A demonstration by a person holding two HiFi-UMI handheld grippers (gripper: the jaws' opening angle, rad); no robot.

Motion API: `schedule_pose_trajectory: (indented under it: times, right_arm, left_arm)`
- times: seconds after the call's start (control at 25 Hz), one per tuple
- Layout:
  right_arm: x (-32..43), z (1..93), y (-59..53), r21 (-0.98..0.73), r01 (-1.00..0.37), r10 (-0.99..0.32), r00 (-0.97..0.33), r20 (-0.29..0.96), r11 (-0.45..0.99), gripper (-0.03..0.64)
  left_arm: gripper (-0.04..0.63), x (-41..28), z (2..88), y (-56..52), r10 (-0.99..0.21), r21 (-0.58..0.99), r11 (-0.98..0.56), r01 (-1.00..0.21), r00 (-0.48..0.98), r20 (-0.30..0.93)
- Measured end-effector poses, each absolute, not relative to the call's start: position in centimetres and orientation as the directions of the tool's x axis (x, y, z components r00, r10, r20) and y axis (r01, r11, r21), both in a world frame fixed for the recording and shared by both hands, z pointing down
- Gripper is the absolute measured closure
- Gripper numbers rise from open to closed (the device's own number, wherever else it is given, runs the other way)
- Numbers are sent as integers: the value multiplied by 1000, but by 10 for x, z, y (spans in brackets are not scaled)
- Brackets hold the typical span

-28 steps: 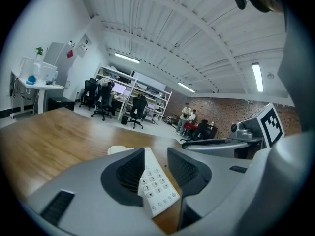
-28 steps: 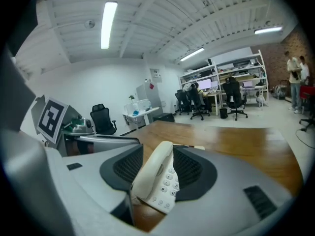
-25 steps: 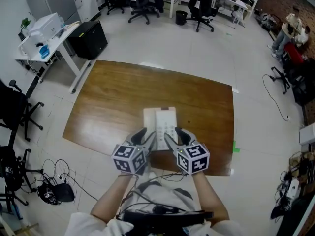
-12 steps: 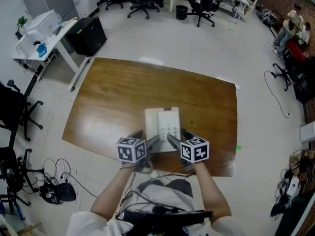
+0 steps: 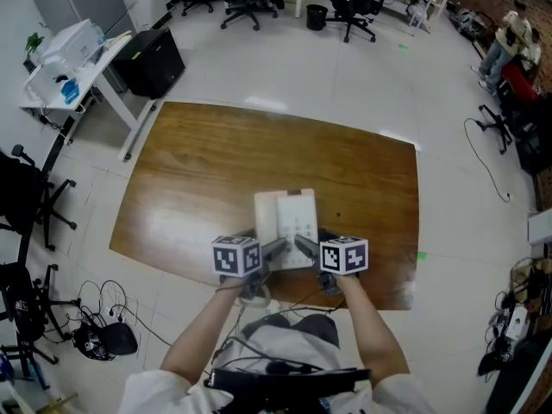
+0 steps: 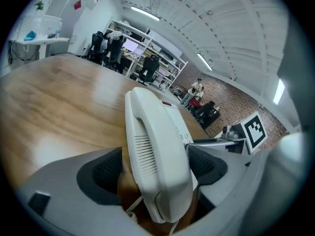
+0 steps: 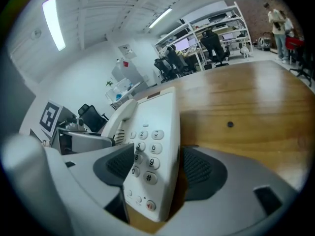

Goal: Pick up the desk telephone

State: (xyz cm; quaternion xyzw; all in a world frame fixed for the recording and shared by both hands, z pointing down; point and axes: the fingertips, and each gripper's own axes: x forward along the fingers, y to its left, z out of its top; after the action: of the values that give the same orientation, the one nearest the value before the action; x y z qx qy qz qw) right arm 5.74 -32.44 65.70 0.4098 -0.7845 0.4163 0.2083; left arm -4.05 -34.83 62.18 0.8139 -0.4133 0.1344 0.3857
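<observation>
The white desk telephone (image 5: 286,228) lies flat on the brown wooden table (image 5: 216,162), close to its near edge. Both grippers reach it from the near end. My left gripper (image 6: 156,167) straddles the handset (image 6: 157,146); its jaws are opening, and bare wood shows between the left pad and the handset. My right gripper (image 7: 156,167) straddles the keypad side of the base (image 7: 153,146), with a gap at its right pad. In the head view the left gripper (image 5: 269,253) and right gripper (image 5: 305,248) sit side by side at the phone's near end.
The table's near edge runs just under the grippers. A thin white cord (image 6: 132,208) leaves the phone's near end. On the floor stand a black cabinet (image 5: 151,63), a white desk with a printer (image 5: 73,50), office chairs (image 5: 349,7) and loose cables (image 5: 95,335). People (image 5: 509,33) sit far right.
Both grippers have sunk toward the table with the phone between them, and their jaws have spread. The phone now rests on the wood.
</observation>
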Motion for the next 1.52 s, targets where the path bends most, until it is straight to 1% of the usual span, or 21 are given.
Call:
schedule_pose_trajectory:
  times: [0.16, 0.36, 0.6, 1.0, 1.28, 1.52]
  right_arm:
    - [55, 656, -325, -521, -796, -454, -604, 655, 309, 301]
    - [50, 660, -325, -533, -790, -443, -612, 655, 303, 291]
    - [52, 660, -326, -524, -791, -495, -608, 621, 314, 295]
    - [52, 660, -326, -499, -803, -526, -593, 609, 326, 296]
    - [55, 655, -325, -475, -824, -584, -558, 589, 309, 301]
    - [49, 616, -332, -434, -830, -649, -549, 528, 349, 303]
  left_arm:
    - [173, -37, 625, -349, -553, 541, -338, -770, 628, 548]
    - [177, -30, 633, -348, -540, 532, -339, -776, 624, 565]
    - [203, -29, 633, -350, -610, 522, -299, -799, 580, 539]
    - [221, -35, 638, -349, -657, 546, -244, -802, 551, 514]
    - [228, -39, 623, -350, -704, 504, -269, -821, 525, 479]
    - [236, -44, 588, -352, -754, 483, -300, -823, 514, 408]
